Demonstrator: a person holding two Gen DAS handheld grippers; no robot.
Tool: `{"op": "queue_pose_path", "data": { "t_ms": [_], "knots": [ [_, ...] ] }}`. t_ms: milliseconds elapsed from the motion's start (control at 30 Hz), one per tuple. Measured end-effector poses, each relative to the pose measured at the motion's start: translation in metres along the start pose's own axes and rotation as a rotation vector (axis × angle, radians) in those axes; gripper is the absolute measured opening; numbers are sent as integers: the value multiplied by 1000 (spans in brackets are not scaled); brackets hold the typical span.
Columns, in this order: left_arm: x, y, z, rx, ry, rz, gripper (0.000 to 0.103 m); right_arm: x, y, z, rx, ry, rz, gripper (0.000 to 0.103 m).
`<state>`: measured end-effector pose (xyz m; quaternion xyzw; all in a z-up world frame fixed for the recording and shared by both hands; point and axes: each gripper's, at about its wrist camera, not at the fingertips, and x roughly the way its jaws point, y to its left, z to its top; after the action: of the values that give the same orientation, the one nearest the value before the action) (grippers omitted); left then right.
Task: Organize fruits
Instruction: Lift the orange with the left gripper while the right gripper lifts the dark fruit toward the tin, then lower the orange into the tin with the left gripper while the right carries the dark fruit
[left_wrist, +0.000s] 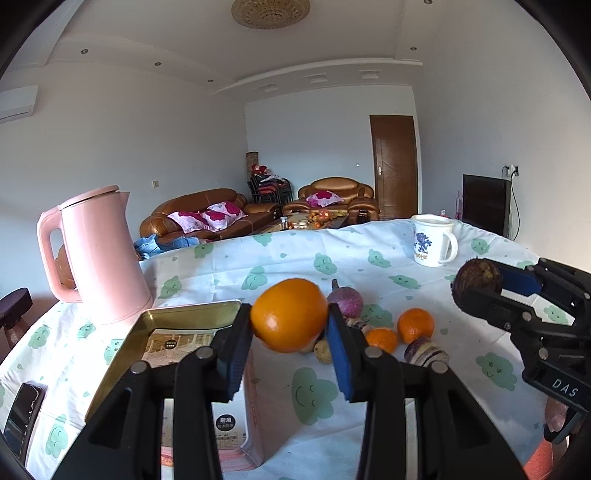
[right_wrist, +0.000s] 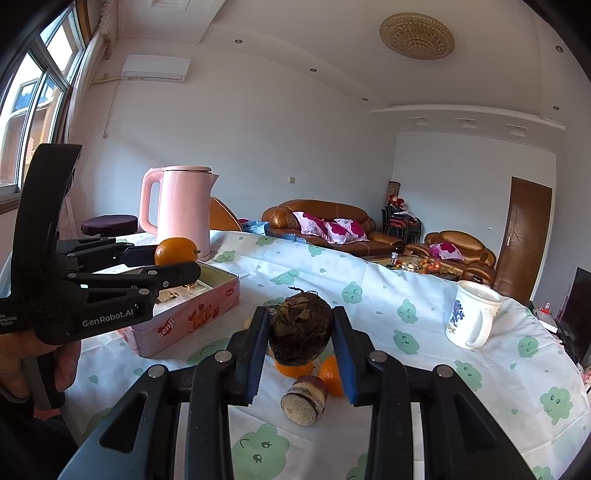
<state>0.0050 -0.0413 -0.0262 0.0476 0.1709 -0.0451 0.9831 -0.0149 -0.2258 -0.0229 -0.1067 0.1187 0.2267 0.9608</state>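
Your left gripper (left_wrist: 290, 321) pinches an orange (left_wrist: 289, 314) between its blue pads, holding it in the air above the near right corner of the tin (left_wrist: 192, 314). Your right gripper (right_wrist: 301, 332) is clamped on a dark, rough brown fruit (right_wrist: 300, 328), also lifted clear of the cloth (left_wrist: 406, 258), well to the right of the tin. The tin lies open on the cloth, with printed paper showing inside it and a gold rim around it. Right of the tin, down on the cloth, a small heap remains: two oranges (left_wrist: 415, 325) side by side, a purple round root (left_wrist: 345, 302) behind them, a cut purple piece (left_wrist: 424, 350) in front, and a small yellowish lump (left_wrist: 322, 350) nearest the tin. A pink kettle (left_wrist: 98, 258) stands just behind the tin's left end. A white mug (left_wrist: 434, 240) sits far right of the tin, toward the back edge of the cloth. A phone (left_wrist: 22, 417) lies left of the tin.
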Motion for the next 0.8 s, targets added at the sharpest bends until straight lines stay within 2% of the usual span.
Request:
{"op": "queue_pose_path", "data": {
  "t_ms": [533, 800],
  "knots": [
    [1, 47, -3, -48, 29, 103, 41, 34, 37, 38, -53, 5, 106, 36],
    [10, 66, -8, -63, 67, 131, 41, 55, 54, 49, -80, 20, 154, 36]
  ]
}}
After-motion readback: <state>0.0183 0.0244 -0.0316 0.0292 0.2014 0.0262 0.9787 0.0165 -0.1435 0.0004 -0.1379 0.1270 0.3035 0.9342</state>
